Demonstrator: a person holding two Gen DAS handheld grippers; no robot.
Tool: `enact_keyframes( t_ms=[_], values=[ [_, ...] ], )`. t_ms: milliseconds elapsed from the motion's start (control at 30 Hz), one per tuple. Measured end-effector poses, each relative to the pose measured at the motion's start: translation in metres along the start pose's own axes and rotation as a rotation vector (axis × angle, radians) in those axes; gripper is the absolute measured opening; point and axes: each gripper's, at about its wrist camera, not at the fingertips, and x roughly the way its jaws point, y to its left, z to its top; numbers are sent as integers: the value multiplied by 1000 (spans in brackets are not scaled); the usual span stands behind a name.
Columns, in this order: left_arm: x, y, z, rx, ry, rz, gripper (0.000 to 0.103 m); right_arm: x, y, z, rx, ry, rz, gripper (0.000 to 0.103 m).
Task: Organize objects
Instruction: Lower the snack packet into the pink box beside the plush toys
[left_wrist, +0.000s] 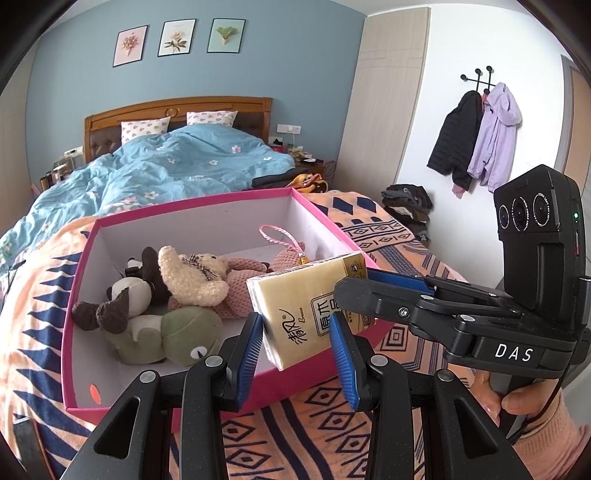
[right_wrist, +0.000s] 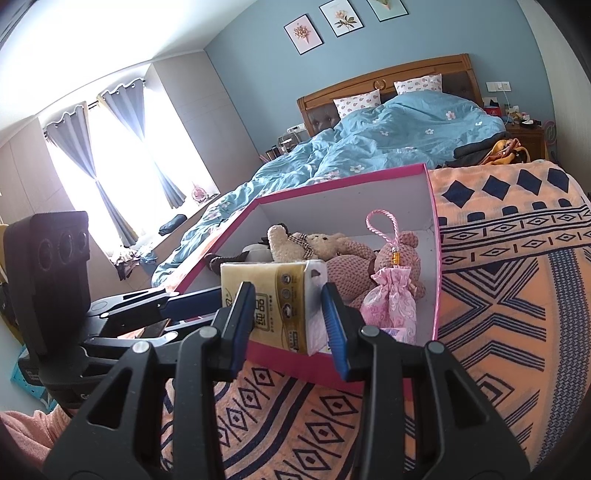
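A: Both grippers tilted downward over the near rim of the pink box (left_wrist: 207, 206). Left gripper (left_wrist: 299, 343) comes in from the near side, right gripper (right_wrist: 290, 317) from the right. A hand (left_wrist: 517, 398) in a pink sleeve (left_wrist: 554, 443) wraps the right handle.

B: Jaws?

A: Both narrowed onto the same tissue pack (left_wrist: 310, 302). Left's blue pads pinch its lower end; right's pads press its upper end, 1 pad on each broad face. The pack hangs clear above the box's near right corner, partly over the rim.

B: Which way does it lie?

A: Long axis slanted. In the left wrist view, low end toward the left gripper, high end up and right, printed yellow face toward the lens. In the right wrist view, the white end (right_wrist: 316, 295) faces the camera.

B: Box contents?

A: Sits on the orange patterned blanket (left_wrist: 369, 424). Inside: cream teddy (left_wrist: 192, 275), pink knitted bear (right_wrist: 391, 258), green frog plush (left_wrist: 177, 336), a brown-and-white plush (left_wrist: 122, 299). Also a pink drawstring pouch (right_wrist: 391, 306) with a braided loop, near the right wall.
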Motion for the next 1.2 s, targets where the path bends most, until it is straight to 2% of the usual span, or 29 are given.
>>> enact_keyframes(
  t_ms=[1200],
  values=[
    [23,10,5,-25,45,9,38,20,-12,5,39,38,1,40]
  ],
)
